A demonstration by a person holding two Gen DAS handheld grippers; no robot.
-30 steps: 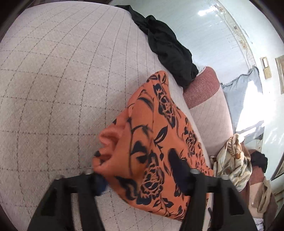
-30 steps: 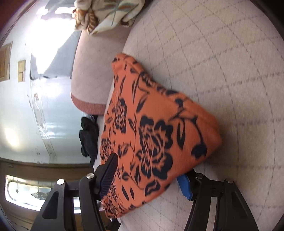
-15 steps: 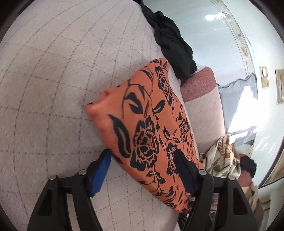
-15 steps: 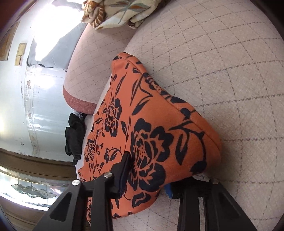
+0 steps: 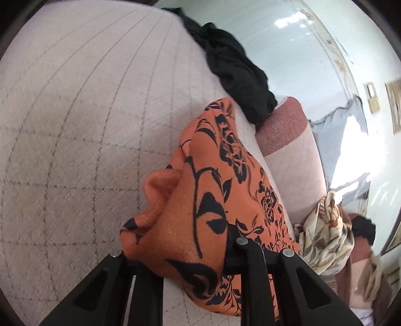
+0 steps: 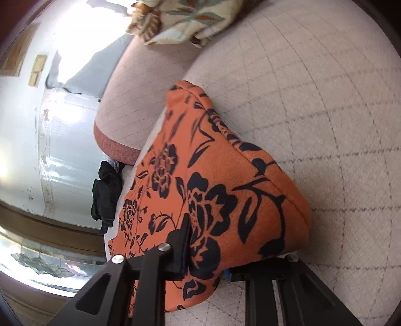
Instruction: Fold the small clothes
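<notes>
1. Change. Half a second ago both hand-held grippers stood open astride the orange floral garment (image 5: 200, 200); now the left hand-held gripper (image 5: 175, 253) is clenched on a bunched end of it, lower centre of the left wrist view, and the right hand-held gripper (image 6: 208, 253) is clenched on the other end, lower centre of the right wrist view. The cloth between the fingers is puckered and stands up from the surface.

2. Meaning for the task. With both ends pinched, the garment appears ready to be lifted and carried over for a fold; this is a judgement, since no fold line is yet visible. The fabric is thin and limp and may slip or drag unevenly if the two ends are not moved together.

3. Location of the garment. It lies along the edge of the quilted sofa cushion (image 5: 75, 125), running from the fingers toward the rounded armrest (image 5: 290, 160).

4. Surface. The cushion is pale beige with a stitched grid; the armrest carries a dull red band.

5. Room. A black garment (image 5: 238, 72) lies at upper centre of the left wrist view; a cream patterned cloth (image 6: 180, 20) is heaped at the top of the right wrist view; a pale wall (image 5: 300, 62) fills the upper right.
</notes>
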